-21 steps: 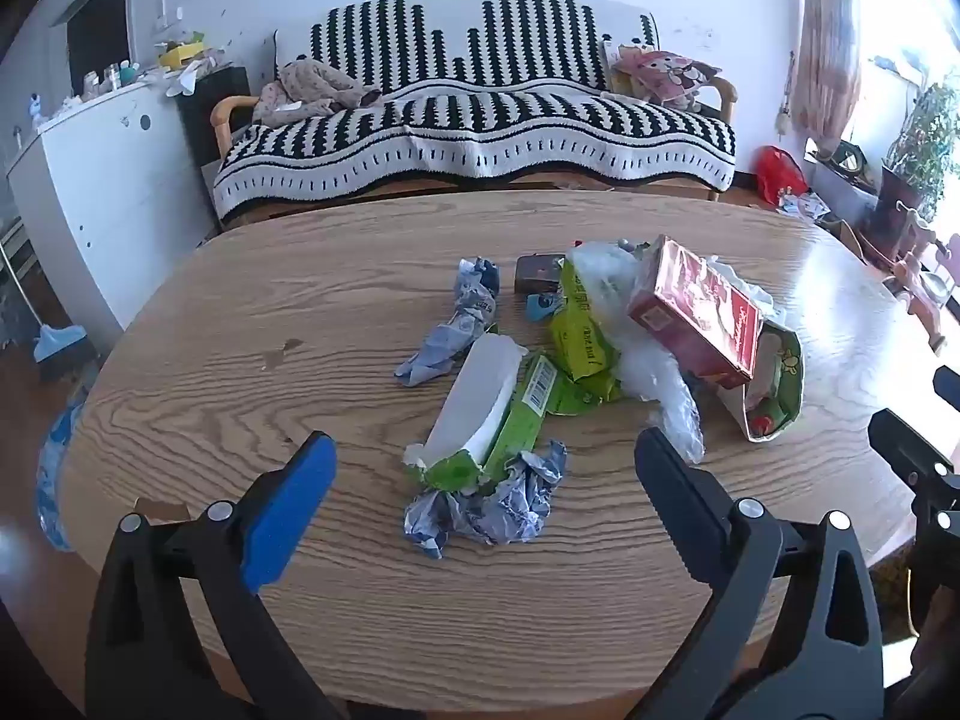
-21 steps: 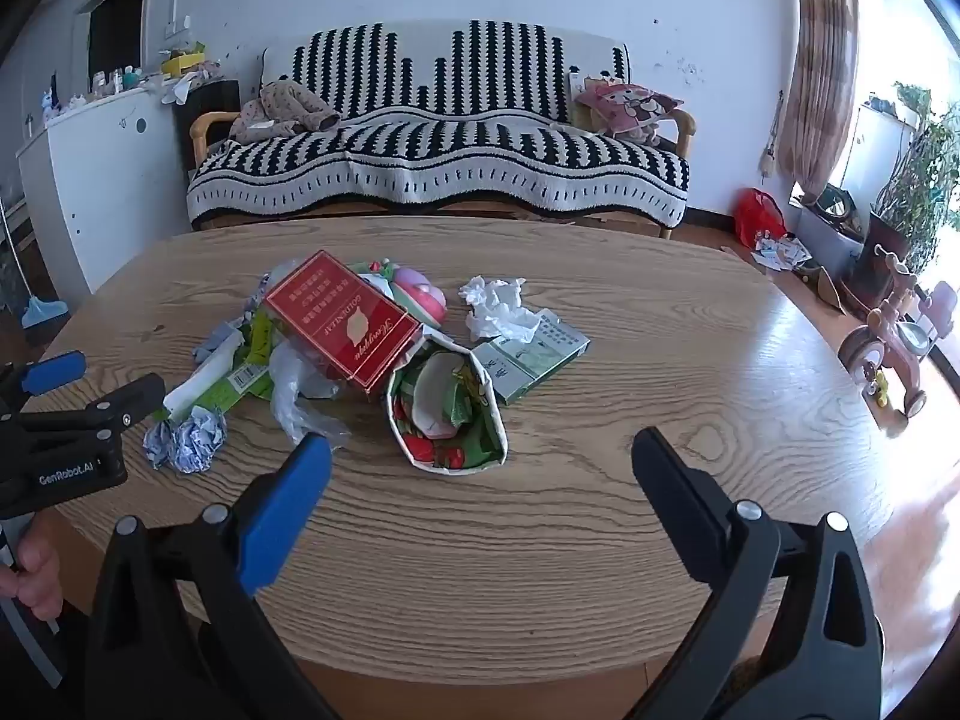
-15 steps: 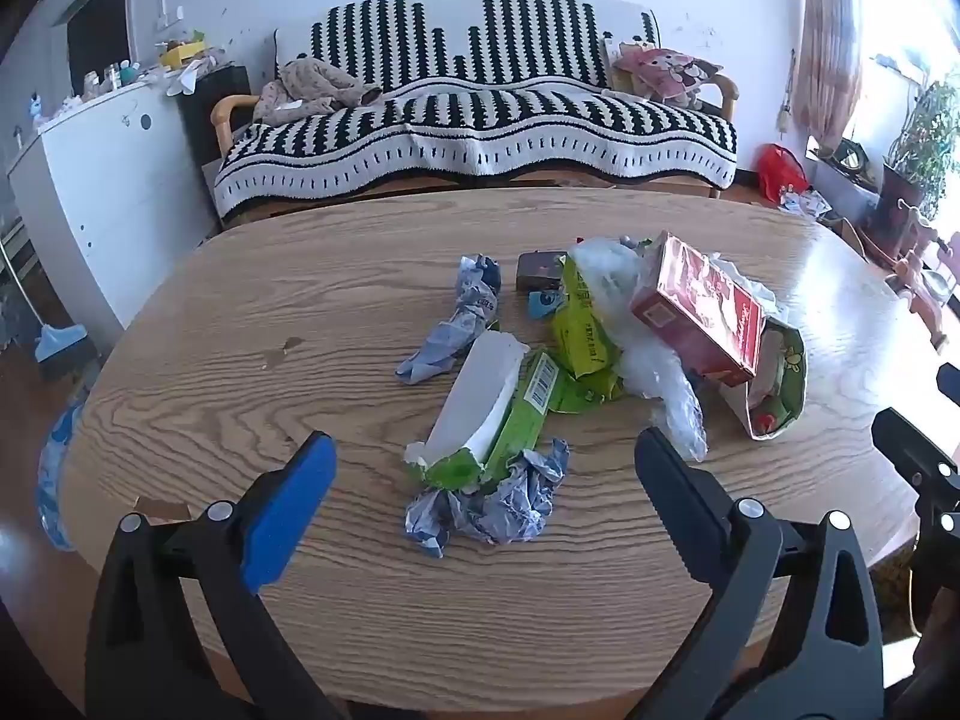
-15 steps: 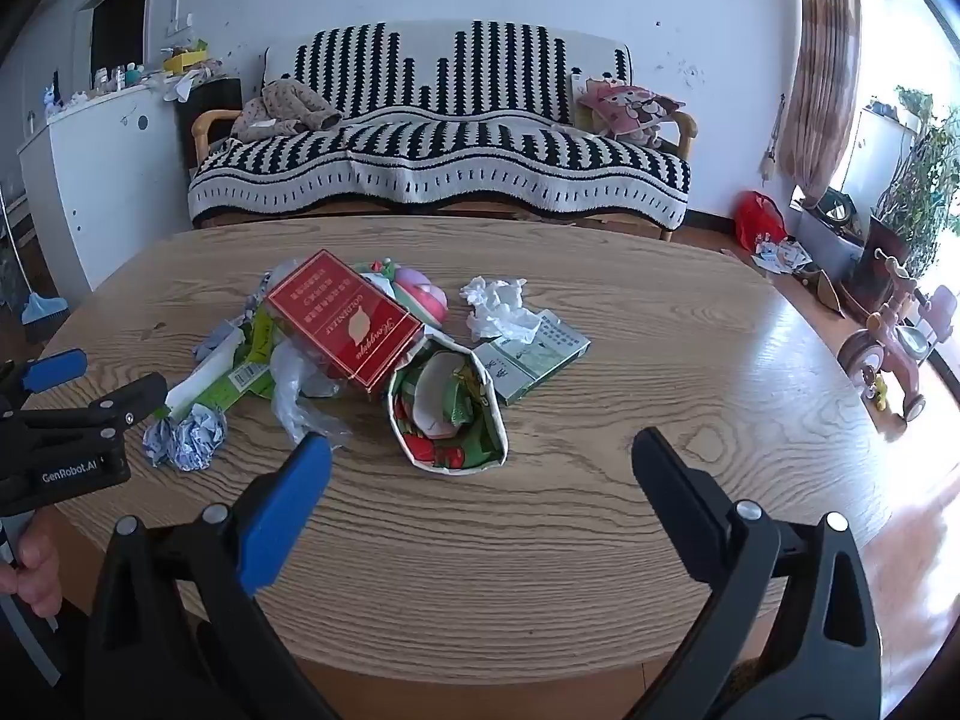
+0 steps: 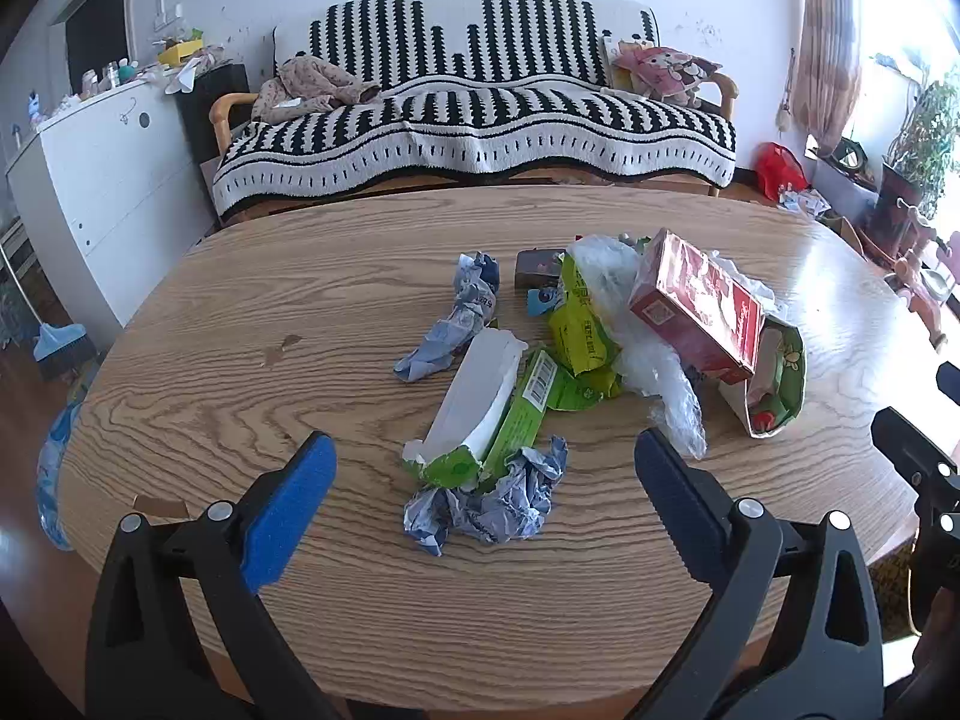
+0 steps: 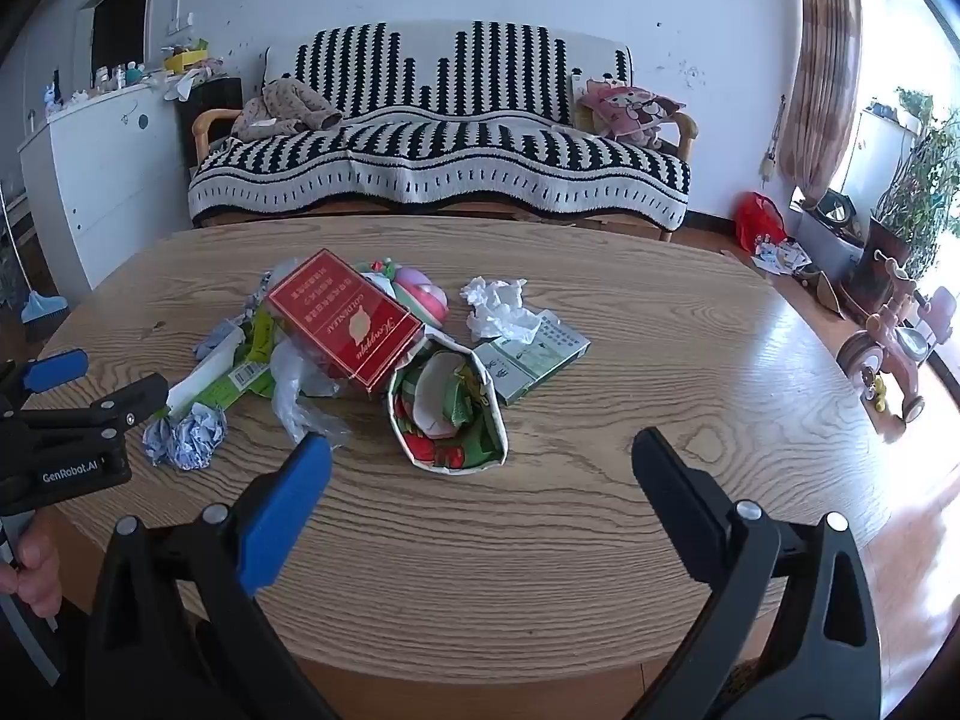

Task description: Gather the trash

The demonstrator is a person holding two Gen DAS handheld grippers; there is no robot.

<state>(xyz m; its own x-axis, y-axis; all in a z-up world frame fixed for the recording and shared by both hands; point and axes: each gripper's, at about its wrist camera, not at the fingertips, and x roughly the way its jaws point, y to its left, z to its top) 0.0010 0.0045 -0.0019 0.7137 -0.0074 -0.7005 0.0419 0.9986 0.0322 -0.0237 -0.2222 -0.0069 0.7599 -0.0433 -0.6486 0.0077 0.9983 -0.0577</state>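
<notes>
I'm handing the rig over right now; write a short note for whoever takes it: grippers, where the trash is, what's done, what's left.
Left gripper: open, empty, hovering just before the crumpled blue-grey paper.
Right gripper: open, empty, facing the open printed paper bag.
All trash lies in one heap on the wooden table: red box, green carton, clear plastic film, white tissue, small green-white box.
Done: nothing picked up yet.
Left: every piece. No bin is in view.

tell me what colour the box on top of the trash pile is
Red box, best seen in the right wrist view.
</notes>
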